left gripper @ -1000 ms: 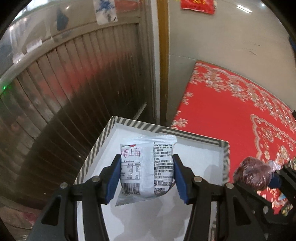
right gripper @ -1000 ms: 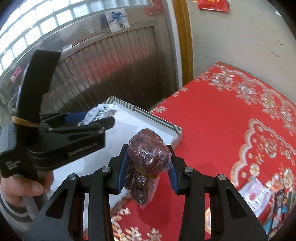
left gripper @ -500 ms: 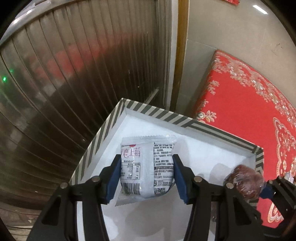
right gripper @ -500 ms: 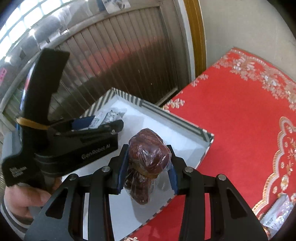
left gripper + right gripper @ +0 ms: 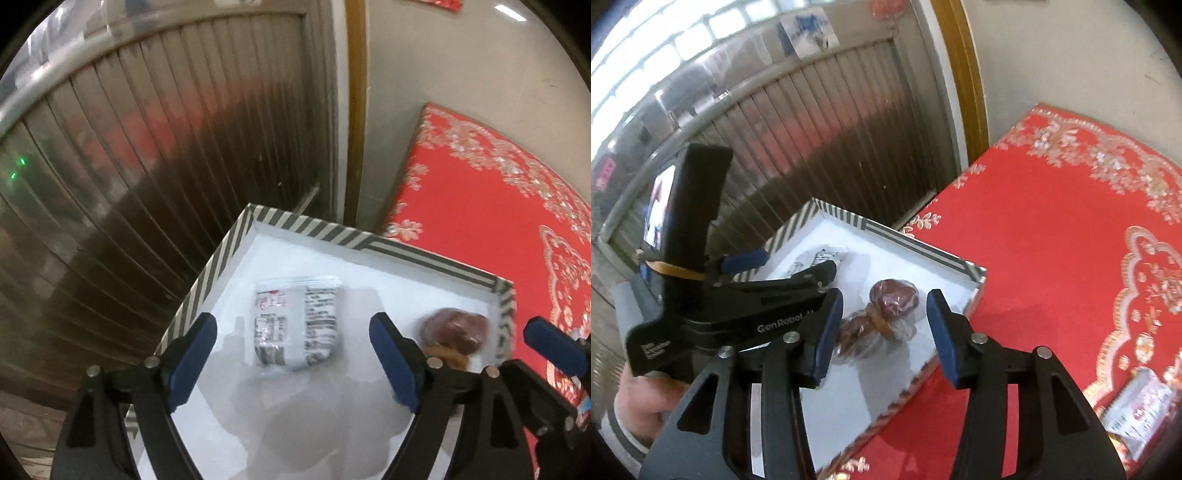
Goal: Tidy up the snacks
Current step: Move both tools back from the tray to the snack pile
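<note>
**Both snacks in the box, jaws wide**

The white packet (image 5: 297, 326) lies flat on the white floor of the striped box (image 5: 325, 229). The bag of dates (image 5: 882, 315) lies beside it, near the box's right wall. The left gripper (image 5: 291, 363) hangs above the packet, jaws wide and clear of it. The right gripper (image 5: 884, 330) hangs over the dates, jaws wide too. The box sits on a red cloth (image 5: 1052, 236) covering the tabletop.
</note>
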### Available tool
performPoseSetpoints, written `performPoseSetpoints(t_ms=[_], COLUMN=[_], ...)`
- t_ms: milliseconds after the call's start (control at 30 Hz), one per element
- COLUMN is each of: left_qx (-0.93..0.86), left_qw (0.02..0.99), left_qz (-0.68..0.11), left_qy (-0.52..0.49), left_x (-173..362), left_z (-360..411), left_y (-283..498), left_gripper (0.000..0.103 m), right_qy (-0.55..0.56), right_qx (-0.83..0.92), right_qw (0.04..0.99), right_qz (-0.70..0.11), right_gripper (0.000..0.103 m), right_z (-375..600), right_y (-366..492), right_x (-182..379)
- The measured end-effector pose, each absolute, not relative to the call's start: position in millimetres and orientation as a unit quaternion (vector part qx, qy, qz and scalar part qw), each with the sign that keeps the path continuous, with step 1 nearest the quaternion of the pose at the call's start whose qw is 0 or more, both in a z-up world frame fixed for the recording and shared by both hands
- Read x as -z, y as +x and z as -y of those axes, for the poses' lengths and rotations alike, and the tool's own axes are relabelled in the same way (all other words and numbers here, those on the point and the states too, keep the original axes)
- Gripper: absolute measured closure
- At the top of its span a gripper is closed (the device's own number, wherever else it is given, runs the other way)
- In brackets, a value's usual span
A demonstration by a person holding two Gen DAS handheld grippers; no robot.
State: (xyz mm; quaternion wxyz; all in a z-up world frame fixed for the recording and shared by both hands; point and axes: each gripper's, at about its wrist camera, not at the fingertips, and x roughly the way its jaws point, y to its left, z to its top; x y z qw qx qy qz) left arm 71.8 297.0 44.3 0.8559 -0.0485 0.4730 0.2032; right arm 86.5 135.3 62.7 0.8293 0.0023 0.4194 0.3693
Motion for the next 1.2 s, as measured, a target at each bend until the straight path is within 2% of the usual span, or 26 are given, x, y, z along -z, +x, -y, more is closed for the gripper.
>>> performPoseSetpoints(t_ms=[433,733,1200], left_qx=[-0.122,-0.043,0.003], left_qw=[0.895,0.899,0.885], left_qz=[-0.428,-0.436,-0.465], left_qy=[-0.038,-0.031,-0.014], left_x=[-85,-83,-58], left_z=[-213,-134,-56], left_y=[26,18,45], left_gripper=[0.01,0.01,0.01], right_qy=[-0.011,0.005,0.05], right_qx=[-0.307,-0.246,-0.15], right_qw=[0.868,0.889,0.896], right_qz=[-0.391,-0.385,-0.415], right_gripper=[0.056,0.056,0.056], right_z=[-42,44,160], right_y=[34,-4,-38], right_x=[-83,-80,-49])
